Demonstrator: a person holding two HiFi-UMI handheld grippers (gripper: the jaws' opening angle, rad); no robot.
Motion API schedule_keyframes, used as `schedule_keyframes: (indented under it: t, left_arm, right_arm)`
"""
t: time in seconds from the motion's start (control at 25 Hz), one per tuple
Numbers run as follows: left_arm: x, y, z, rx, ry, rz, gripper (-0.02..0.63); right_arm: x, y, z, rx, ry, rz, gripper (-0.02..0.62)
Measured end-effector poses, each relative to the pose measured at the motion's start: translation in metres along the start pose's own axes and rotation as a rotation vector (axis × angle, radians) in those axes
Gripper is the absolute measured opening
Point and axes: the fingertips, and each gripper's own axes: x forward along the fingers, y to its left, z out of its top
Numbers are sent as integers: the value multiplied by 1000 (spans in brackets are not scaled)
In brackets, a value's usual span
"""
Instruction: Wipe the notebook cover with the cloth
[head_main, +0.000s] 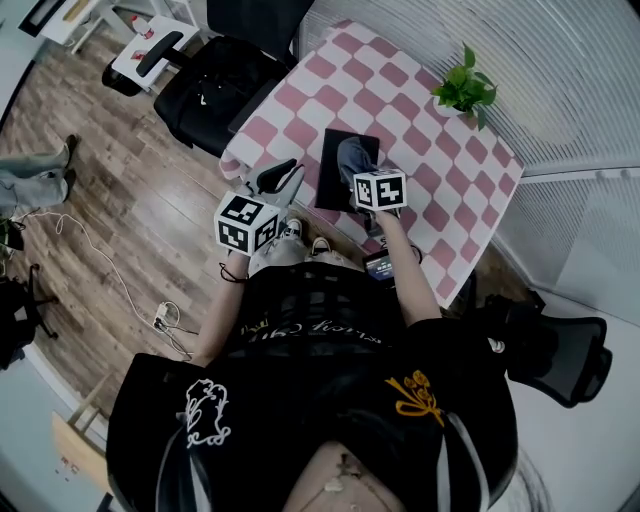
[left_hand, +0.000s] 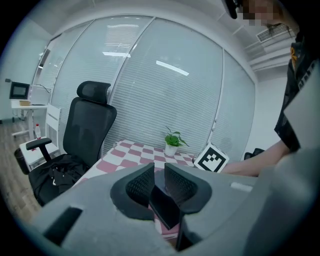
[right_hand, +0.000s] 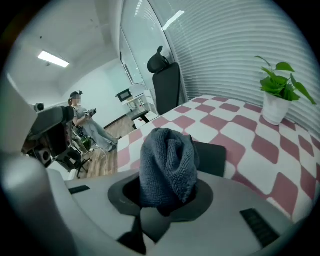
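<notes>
Right gripper (right_hand: 165, 197): my jaws are clamped on the cloth (right_hand: 167, 162), which bunches up out of them in a tall wad.

Left gripper (left_hand: 159, 187): my jaws stand only a narrow slit apart, with nothing between them. It hangs at the near edge of the table (head_main: 420, 150).

Where the notebook (right_hand: 212, 159) is: flat on the checked table, straight ahead of my right jaws and just beyond the wad. From the head view the cloth sits over its near half. I cannot tell whether cloth and cover are touching.

From the left gripper: the notebook lies ahead and off to its right, apart from the jaws.

Nearer hand: the right, clearly. It already holds the cloth above the cover.

Long axis: it runs away from me, roughly in line with the way my right gripper points. I judge that strokes should go forward and back along it.

Look of the notebook: dark, matte, plain cover with rounded corners. It is thin and lies flat. No marks or dirt are visible on it.

Look of the cloth: grey-blue terry, soft and thick, folded on itself.

Further ahead: a potted plant (right_hand: 277, 95) stands well beyond the notebook, to the right of my line.

Step in hand: I judge that wiping is about to begin or just begun.
</notes>
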Motion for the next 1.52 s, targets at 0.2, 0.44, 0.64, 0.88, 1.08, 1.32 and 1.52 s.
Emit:
schedule_keyframes:
  t: [0.2, 0.44, 0.64, 0.88, 1.08, 1.32, 1.52]
  left_arm:
    - [0, 3, 0, -7, 0, 8, 63]
    - [5, -3, -6, -7, 17, -9, 63]
    - [8, -7, -7, -8, 23, -21, 63]
    - [19, -13, -6, 1, 33, -42, 63]
    - [27, -23, -10, -4, 46, -66, 63]
    - [44, -34, -12, 2, 59, -94, 63]
    - [46, -36, -13, 4, 64, -88, 63]
  right_arm:
    - [32, 49, -16, -9, 64, 74, 87]
    - [43, 51, -32, 46, 79, 98, 87]
    - [37, 42, -34, 62, 83, 103, 87]
    - [18, 5, -40, 82, 75, 56, 87]
    - [-5, -25, -51, 122, 70, 14, 87]
    - [-24, -59, -61, 162, 55, -43, 87]
    - [-36, -72, -66, 160, 49, -71, 87]
